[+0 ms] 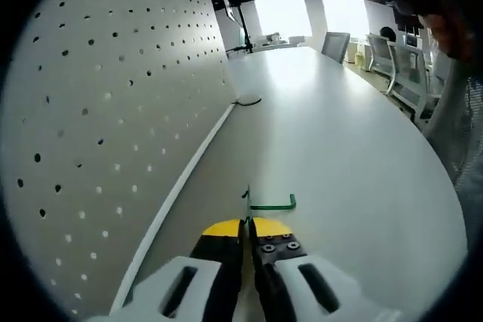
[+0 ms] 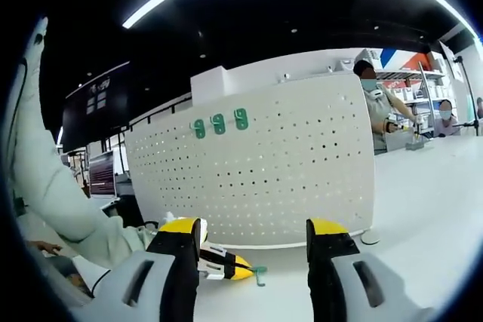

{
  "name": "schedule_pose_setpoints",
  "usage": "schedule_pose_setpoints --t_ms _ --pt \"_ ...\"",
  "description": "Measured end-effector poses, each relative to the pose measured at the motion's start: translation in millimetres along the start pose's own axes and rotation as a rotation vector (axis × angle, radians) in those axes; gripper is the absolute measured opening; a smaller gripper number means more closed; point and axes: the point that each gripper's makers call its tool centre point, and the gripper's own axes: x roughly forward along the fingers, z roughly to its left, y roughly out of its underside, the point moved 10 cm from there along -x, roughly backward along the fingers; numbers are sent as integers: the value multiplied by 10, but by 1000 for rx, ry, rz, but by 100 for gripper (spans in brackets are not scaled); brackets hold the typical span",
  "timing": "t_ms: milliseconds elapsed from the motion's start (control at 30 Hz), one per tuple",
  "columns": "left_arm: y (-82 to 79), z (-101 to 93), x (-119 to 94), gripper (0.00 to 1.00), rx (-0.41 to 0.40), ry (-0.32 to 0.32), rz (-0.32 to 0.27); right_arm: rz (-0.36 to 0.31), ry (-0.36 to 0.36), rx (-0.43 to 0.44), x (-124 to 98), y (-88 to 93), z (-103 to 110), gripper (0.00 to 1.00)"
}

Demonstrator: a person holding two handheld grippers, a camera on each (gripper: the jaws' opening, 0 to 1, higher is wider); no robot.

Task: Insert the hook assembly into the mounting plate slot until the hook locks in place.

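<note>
In the left gripper view, the left gripper (image 1: 247,225) has its yellow-tipped black jaws pressed together on the thin upright end of a small green metal hook (image 1: 270,202). The hook rises just above the jaw tips, then runs sideways to the view's right and ends in a short upturned tip, poised over the pale grey counter (image 1: 355,156). To the left stands a large white perforated mounting plate (image 1: 106,111), its face steeply foreshortened, with its bottom edge meeting the counter along a white strip. The hook is near the plate but apart from it.

In the right gripper view, the right gripper (image 2: 253,233) holds its yellow-tipped jaws wide apart with nothing between them. Beyond the gap the left gripper (image 2: 226,264) comes in low from the left, the green hook (image 2: 259,274) at its tip, just in front of the mounting plate (image 2: 302,164). Three green hooks (image 2: 219,124) already hang in a row near the plate's upper left. A pale sleeve (image 2: 53,194) fills the left side.
</note>
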Motion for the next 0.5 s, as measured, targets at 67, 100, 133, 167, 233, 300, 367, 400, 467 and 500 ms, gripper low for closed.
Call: schedule_pose_setpoints --t_ms 67,100,133,167,233,300,367,400,467,500 --pt "-1 -11 -6 4 -5 -4 2 1 0 -2 1 1 2 55" --pt "0 -14 -9 4 -15 -6 3 2 -1 -3 2 2 3 54" --pt "1 -16 -11 4 -32 -7 5 3 -2 -3 3 2 4 54" --pt "2 -18 -15 4 -39 -7 5 3 -2 -3 3 3 4 54" --pt "8 -22 -24 4 -37 -14 9 4 -2 -6 3 2 5 54" --pt "11 -27 -41 4 -42 -23 14 6 -3 -6 4 4 6 54" --pt "8 -28 -61 3 -44 -29 11 7 -4 -8 5 5 7 54" --pt "1 -30 -83 3 -46 -35 9 7 -5 -9 5 4 9 54" --pt "-16 -23 -125 3 -55 -46 1 7 -8 -12 7 4 14 54" --pt "-26 -20 -146 3 -60 -51 -5 8 -9 -13 8 4 17 54"
